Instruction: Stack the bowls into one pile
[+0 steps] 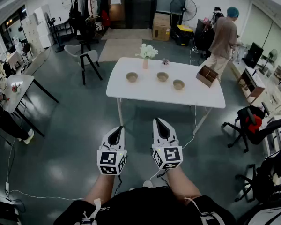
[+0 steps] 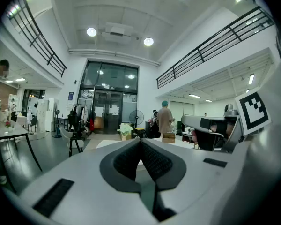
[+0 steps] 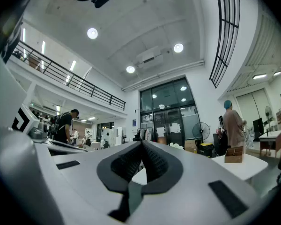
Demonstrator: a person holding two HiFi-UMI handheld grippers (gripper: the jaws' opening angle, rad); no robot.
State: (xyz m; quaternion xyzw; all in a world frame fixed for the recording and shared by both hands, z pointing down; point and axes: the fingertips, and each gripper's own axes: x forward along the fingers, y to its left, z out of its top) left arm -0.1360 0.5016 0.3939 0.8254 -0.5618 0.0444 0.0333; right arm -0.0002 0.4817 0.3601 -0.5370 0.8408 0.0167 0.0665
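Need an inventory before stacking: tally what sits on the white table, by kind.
Bowls: 3
Vase with flowers: 1
Box: 1
Small item beside the vase, too small to identify: 1
Total: 6

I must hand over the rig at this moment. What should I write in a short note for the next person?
Left gripper: shut, empty, in the air short of the white table.
Right gripper: shut, empty, beside it.
Bowls: left bowl, middle bowl and right bowl stand apart in a row on the table.
Done: nothing stacked.
Left: step closer, open the jaws, stack all three into one pile.
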